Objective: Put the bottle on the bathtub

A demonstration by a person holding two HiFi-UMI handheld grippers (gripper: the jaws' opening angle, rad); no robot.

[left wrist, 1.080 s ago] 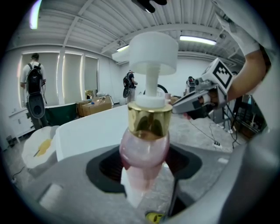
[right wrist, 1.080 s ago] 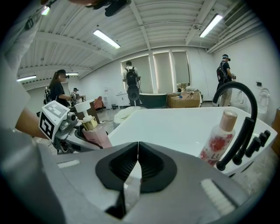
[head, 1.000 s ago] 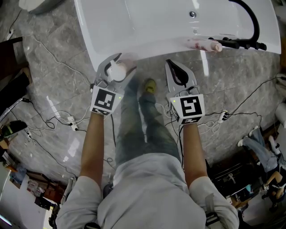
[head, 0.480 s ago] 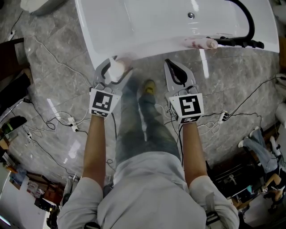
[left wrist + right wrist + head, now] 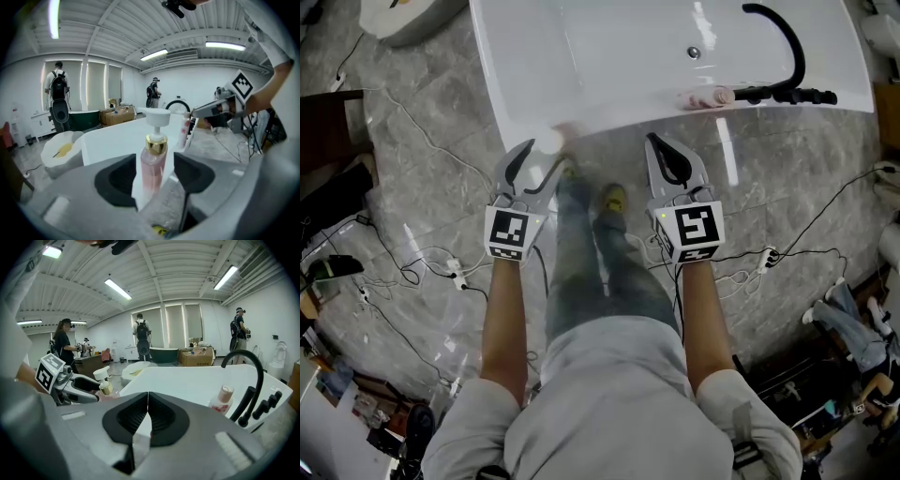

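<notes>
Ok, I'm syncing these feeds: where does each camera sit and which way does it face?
Head view: on the head, steeply down at bathtub and floor; arms, legs, left gripper, right gripper show.
Left gripper view: on that gripper, along its jaws, just closing slightly, pump bottle between; right gripper shows.
Right gripper view: likewise mounted, along shut jaws at bathtub; left gripper shows.
Shared: gripper views both show the small bottle.

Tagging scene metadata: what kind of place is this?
Probably an open lab or test hall, not a home bathroom: a freestanding bathtub, loose cables across the floor, people wearing backpacks in the background.
</notes>
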